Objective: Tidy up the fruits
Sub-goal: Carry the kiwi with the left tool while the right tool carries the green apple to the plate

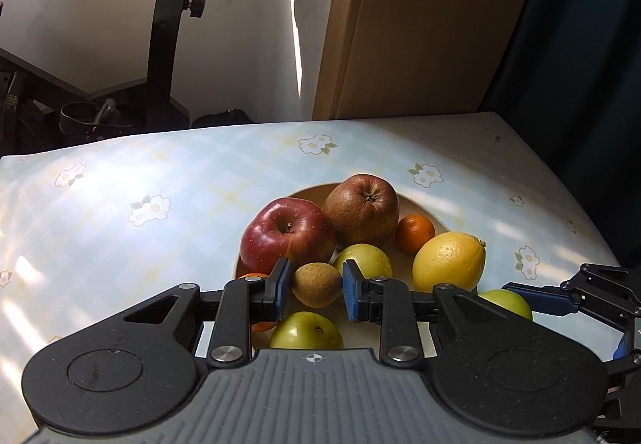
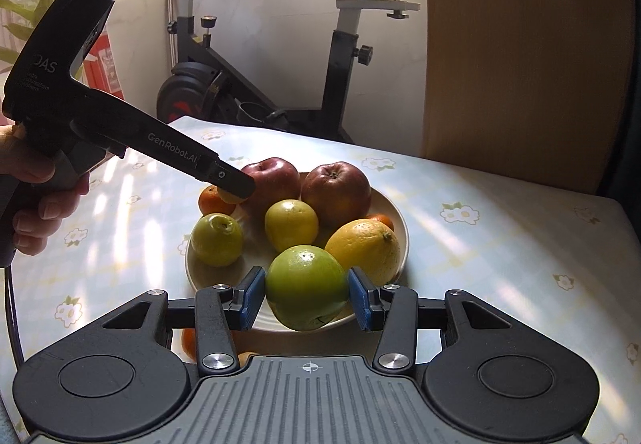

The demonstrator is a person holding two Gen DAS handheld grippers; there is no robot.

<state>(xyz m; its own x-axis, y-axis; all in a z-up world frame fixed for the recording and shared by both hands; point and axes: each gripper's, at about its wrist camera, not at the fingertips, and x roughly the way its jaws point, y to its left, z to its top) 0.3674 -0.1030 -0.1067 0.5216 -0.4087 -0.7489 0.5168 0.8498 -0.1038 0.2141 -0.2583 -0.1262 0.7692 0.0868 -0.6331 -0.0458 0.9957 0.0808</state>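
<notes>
A cream plate [image 2: 394, 222] on the flowered tablecloth holds two red apples [image 2: 335, 191], a lemon [image 2: 365, 248], green-yellow fruits [image 2: 216, 239] and small oranges [image 1: 415, 232]. My left gripper [image 1: 314, 288] is shut on a small brown-yellow fruit [image 1: 316, 285] above the plate's near left side; it also shows in the right wrist view [image 2: 231, 192]. My right gripper [image 2: 306, 296] is shut on a large green fruit [image 2: 306, 291] over the plate's front edge; that gripper shows in the left wrist view [image 1: 569, 296].
An exercise bike [image 2: 280, 83] stands beyond the table's far edge. A wooden panel [image 2: 521, 43] rises at the back right. A small orange [image 2: 188, 344] lies on the cloth in front of the plate.
</notes>
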